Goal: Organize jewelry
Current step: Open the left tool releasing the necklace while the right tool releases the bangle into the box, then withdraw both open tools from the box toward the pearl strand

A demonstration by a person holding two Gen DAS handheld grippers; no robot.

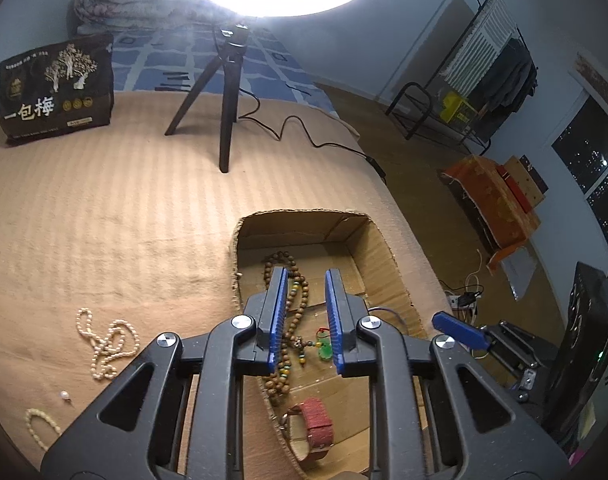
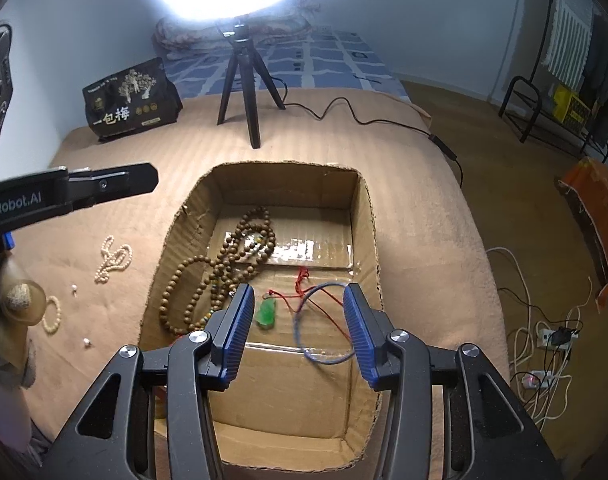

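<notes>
— Left wrist view first: what are my tools doing?

— My left gripper [image 1: 306,280] hangs over the open brown cardboard box [image 1: 388,252], its blue pads a narrow gap apart and gripping nothing; the beads seen between them lie on the box floor below. My right gripper [image 2: 297,298] stands wider over the same box, also empty.

— What do I count inside the box?

— One long strand of brown wooden beads [image 2: 223,264], looped over itself. One green jade-like pendant on a red cord [image 2: 267,314] near the middle. One thin blue cord loop [image 2: 324,356] just beside the pendant, crossing its red cord. One wristwatch with a red woven strap [image 1: 318,424], seen only from the left wrist, at the near end.

— And outside?

— On the tan ribbed blanket [image 1: 123,200], to the box's left: one tangled cream pearl strand [image 1: 105,346], one small cream bead bracelet [image 2: 52,316], and two loose pearls [image 2: 87,342], well apart from each other.

— Anything else?

— One black tripod with a ring light [image 2: 247,92] and one dark printed snack bag [image 2: 129,100], both beyond the box.
</notes>
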